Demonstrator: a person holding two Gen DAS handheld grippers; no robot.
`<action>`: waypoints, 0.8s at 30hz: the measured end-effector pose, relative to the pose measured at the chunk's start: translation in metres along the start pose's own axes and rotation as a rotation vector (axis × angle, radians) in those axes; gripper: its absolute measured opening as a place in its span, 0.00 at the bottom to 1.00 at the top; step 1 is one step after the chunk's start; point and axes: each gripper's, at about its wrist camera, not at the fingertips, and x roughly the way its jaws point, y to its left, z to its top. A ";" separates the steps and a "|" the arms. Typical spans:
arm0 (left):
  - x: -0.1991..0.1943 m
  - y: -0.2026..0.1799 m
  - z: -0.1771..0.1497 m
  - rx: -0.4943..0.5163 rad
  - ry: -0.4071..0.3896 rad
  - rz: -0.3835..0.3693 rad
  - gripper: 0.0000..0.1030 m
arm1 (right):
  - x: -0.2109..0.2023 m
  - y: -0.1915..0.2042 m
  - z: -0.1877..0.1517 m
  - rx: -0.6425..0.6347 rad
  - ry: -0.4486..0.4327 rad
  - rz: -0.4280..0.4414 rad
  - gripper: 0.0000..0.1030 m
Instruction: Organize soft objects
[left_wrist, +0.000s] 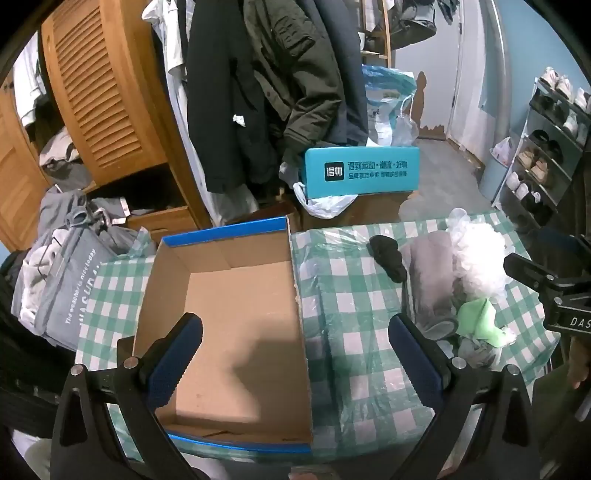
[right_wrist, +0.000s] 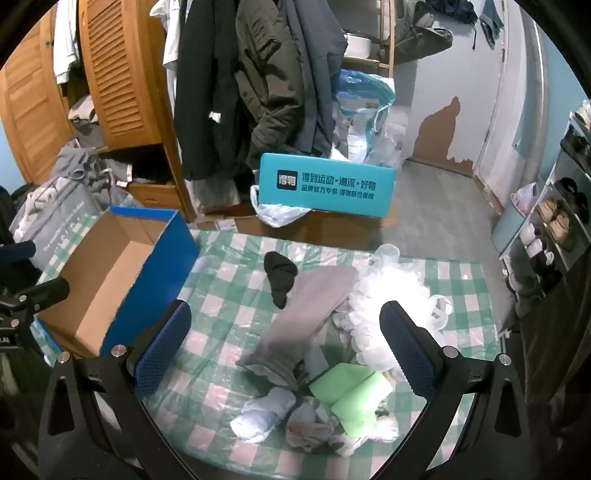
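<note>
An empty blue-rimmed cardboard box (left_wrist: 236, 314) (right_wrist: 110, 273) stands on the left of the green-checked table (left_wrist: 347, 295) (right_wrist: 229, 295). My left gripper (left_wrist: 295, 328) hangs open above the box's right wall, holding nothing. To the right lies a heap of soft things: a black sock (left_wrist: 388, 256) (right_wrist: 280, 275), a grey cloth (left_wrist: 430, 277) (right_wrist: 299, 325), white plastic bags (left_wrist: 478, 258) (right_wrist: 388, 299), a light green cloth (left_wrist: 480, 321) (right_wrist: 351, 395) and a pale sock (right_wrist: 264, 413). My right gripper (right_wrist: 286, 314) is open over the grey cloth, touching nothing.
Beyond the table's far edge sits a teal box (left_wrist: 362, 170) (right_wrist: 325, 184) on cardboard, with coats (left_wrist: 266, 74) (right_wrist: 258, 74) hanging behind. A wooden louvred wardrobe (left_wrist: 99, 92) and a grey laundry bag (left_wrist: 62, 284) stand left. A shoe rack (left_wrist: 546, 147) lines the right.
</note>
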 end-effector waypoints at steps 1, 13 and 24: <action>0.000 0.001 0.000 -0.010 -0.006 -0.011 0.99 | 0.000 0.000 0.000 0.000 -0.001 0.000 0.98; -0.004 0.000 -0.002 -0.007 -0.030 -0.015 0.99 | -0.001 0.001 0.000 0.003 -0.001 -0.001 0.98; -0.006 -0.001 0.000 -0.010 -0.028 -0.019 0.99 | -0.001 0.003 0.000 -0.003 0.000 -0.004 0.98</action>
